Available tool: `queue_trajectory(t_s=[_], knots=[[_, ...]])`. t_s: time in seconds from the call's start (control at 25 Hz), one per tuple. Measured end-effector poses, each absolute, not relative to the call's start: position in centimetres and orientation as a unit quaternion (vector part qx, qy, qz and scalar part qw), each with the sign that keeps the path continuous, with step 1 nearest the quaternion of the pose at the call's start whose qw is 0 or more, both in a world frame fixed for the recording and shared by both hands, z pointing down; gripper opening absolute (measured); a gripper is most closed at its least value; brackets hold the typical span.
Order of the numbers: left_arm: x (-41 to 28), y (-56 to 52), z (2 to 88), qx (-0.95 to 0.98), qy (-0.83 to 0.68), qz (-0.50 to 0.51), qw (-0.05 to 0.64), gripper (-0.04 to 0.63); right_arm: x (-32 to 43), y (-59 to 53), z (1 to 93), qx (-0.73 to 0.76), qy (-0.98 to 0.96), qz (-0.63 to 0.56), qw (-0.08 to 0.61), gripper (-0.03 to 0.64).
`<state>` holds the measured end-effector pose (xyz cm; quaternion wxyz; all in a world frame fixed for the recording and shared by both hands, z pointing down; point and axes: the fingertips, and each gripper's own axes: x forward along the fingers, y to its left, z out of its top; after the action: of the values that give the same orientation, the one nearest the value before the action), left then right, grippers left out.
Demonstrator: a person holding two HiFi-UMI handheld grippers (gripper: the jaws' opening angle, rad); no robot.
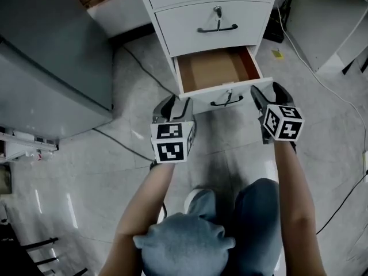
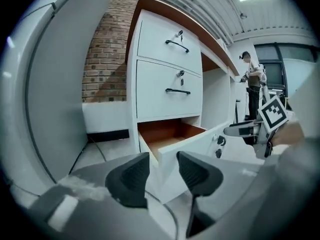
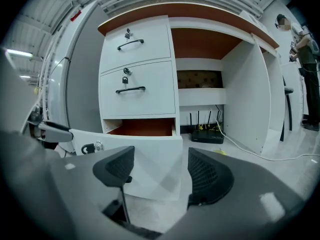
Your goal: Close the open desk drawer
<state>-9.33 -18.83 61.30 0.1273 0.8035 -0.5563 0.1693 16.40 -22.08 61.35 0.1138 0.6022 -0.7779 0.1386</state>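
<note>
Left jaws: the left gripper [image 2: 162, 173] has its jaws apart, gripping nothing; in its own view the near corner of the drawer's front shows in the gap beyond them.
Right jaws: the right gripper [image 3: 160, 170] has its jaws wide apart, gripping nothing; the white front panel [image 3: 137, 156] fills the gap beyond them.
Grippers' place: in the head view one sits at each end of the front panel, left at the left corner and right at the right corner. Whether either touches the panel cannot be told.
Drawer [image 1: 214, 68]: the lowest of three in a white desk, pulled out toward the person, its brown inside showing.
Handle [image 1: 226, 101]: dark, on the middle of the front panel, between the two grippers.
Middle drawer [image 1: 214, 20]: shut, with a dark handle and a key in its lock.
Floor [image 1: 115, 160]: pale grey tiles, a thin cable [image 1: 118, 142] running across them.
Left of desk: a grey cabinet [image 1: 46, 68].
Under worktop: a black router [image 3: 207, 135] on the floor.
</note>
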Motion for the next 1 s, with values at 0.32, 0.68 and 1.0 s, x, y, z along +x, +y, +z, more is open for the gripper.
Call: queue_trajectory(t_s=[0.32, 0.68, 1.0], knots=[[-9.5, -19.9, 61.5, 0.805, -0.555, 0.167, 0.128, 0.195, 16.0, -23.2, 61.4, 0.587, -0.784, 0.134, 0.150, 0.336], [-9.8, -21.6, 61.4, 0.805, -0.553, 0.174, 0.124, 0.196, 15.8, -24.8, 61.5, 0.593, -0.776, 0.147, 0.158, 0.336], [-10.0, -23.0, 61.5, 0.803, -0.554, 0.180, 0.130, 0.198, 15.4, -26.1, 61.6, 0.590, -0.775, 0.152, 0.166, 0.321]])
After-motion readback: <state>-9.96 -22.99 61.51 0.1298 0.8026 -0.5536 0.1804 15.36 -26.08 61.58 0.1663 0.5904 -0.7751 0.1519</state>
